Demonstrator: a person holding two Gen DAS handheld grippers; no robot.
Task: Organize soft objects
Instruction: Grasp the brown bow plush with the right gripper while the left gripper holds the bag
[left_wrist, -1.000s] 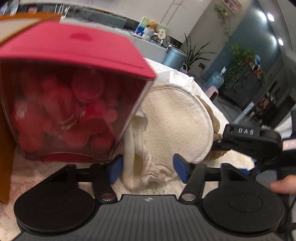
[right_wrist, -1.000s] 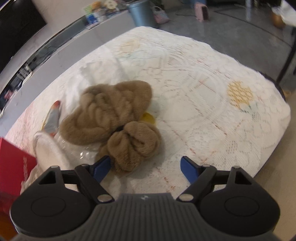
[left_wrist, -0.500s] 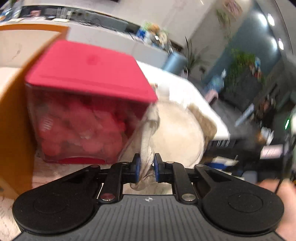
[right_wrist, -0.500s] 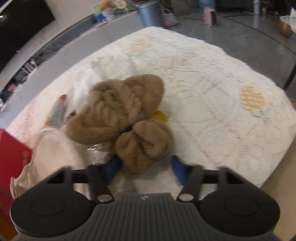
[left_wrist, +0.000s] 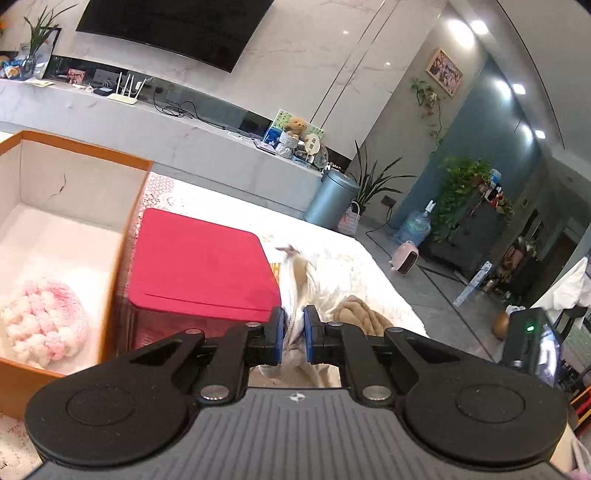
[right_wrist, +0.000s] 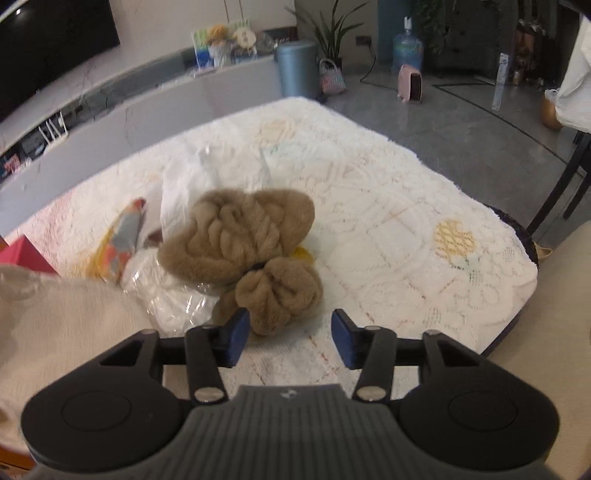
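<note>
Your left tool (left_wrist: 293, 334) is matt black plastic with ribbed housing, blue rubbery pads and small shiny metal pivot pins; its pads pinch a cream cloth (left_wrist: 314, 284), soft and finely textured. Your right tool (right_wrist: 286, 334) has the same matt plastic finish. Ahead of it lies a brown plush slipper (right_wrist: 240, 240), thick and fuzzy, beside crinkled glossy clear plastic wrap (right_wrist: 177, 299). The tabletop (right_wrist: 388, 221) wears a white lace cloth, rough and openwork. The red box lid (left_wrist: 199, 258) looks smooth and matt. The orange cardboard box (left_wrist: 66, 206) has plain white paper walls and holds pink knobbly yarn (left_wrist: 40, 321).
</note>
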